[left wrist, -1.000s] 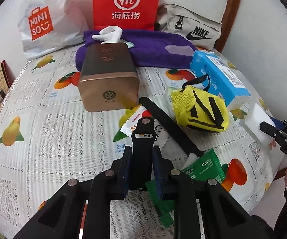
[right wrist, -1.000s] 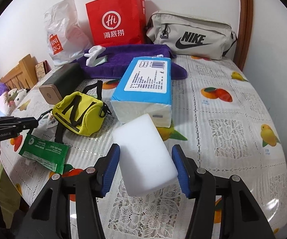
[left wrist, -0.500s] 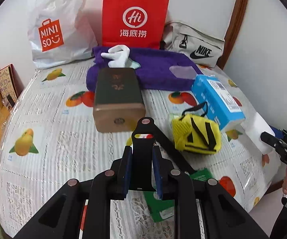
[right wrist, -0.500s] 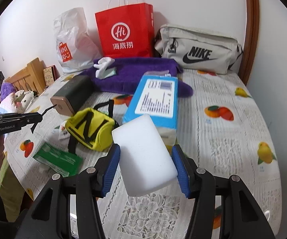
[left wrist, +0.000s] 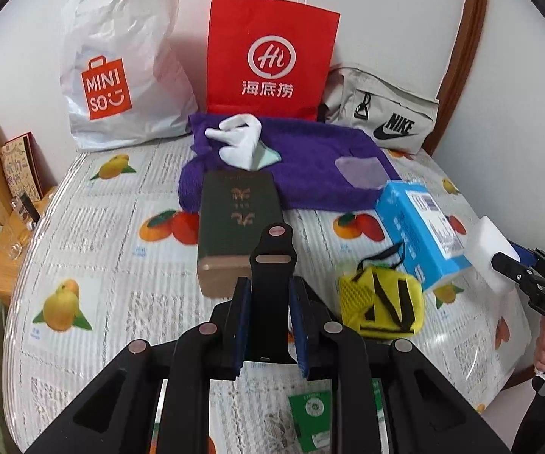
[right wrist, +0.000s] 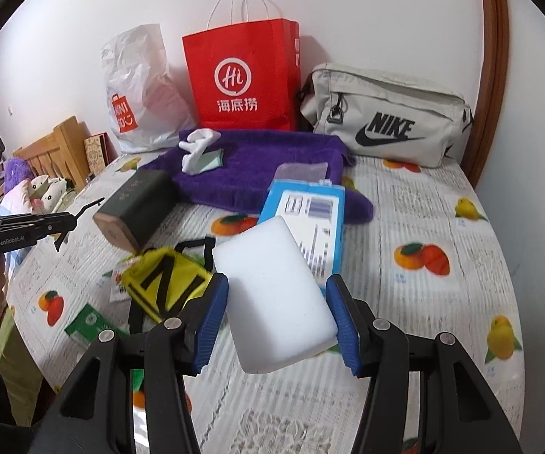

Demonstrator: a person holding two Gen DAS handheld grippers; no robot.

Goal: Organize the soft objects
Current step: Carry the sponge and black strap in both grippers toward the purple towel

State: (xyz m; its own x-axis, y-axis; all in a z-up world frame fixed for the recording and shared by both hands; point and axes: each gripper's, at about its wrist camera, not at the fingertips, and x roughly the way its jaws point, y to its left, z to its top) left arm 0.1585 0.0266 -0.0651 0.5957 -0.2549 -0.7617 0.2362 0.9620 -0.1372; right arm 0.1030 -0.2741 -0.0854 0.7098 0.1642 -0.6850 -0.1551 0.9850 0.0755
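My left gripper (left wrist: 270, 291) is shut on a flat black strap (left wrist: 272, 253) that sticks up between its blue pads, held above the fruit-print tablecloth (left wrist: 113, 265). My right gripper (right wrist: 277, 283) is shut on a white foam block (right wrist: 272, 295), also lifted off the table. In the left wrist view, the block (left wrist: 486, 240) and the right gripper (left wrist: 518, 268) show at the far right. In the right wrist view, the left gripper (right wrist: 64, 223) shows at the far left. A yellow pouch (left wrist: 382, 302) (right wrist: 166, 283) and a purple towel (left wrist: 310, 166) lie on the table.
A dark green box (left wrist: 238, 219), a blue tissue pack (left wrist: 420, 227) and a green packet (left wrist: 310, 408) lie on the table. Along the wall stand a white Miniso bag (left wrist: 121, 68), a red paper bag (left wrist: 268, 60) and a grey Nike bag (left wrist: 382, 113). A white glove (left wrist: 240, 140) rests on the towel.
Both grippers have risen and drawn back from the table, each keeping its hold. The strap's lower end has come off the cloth, and the block hangs higher above the tissue pack.
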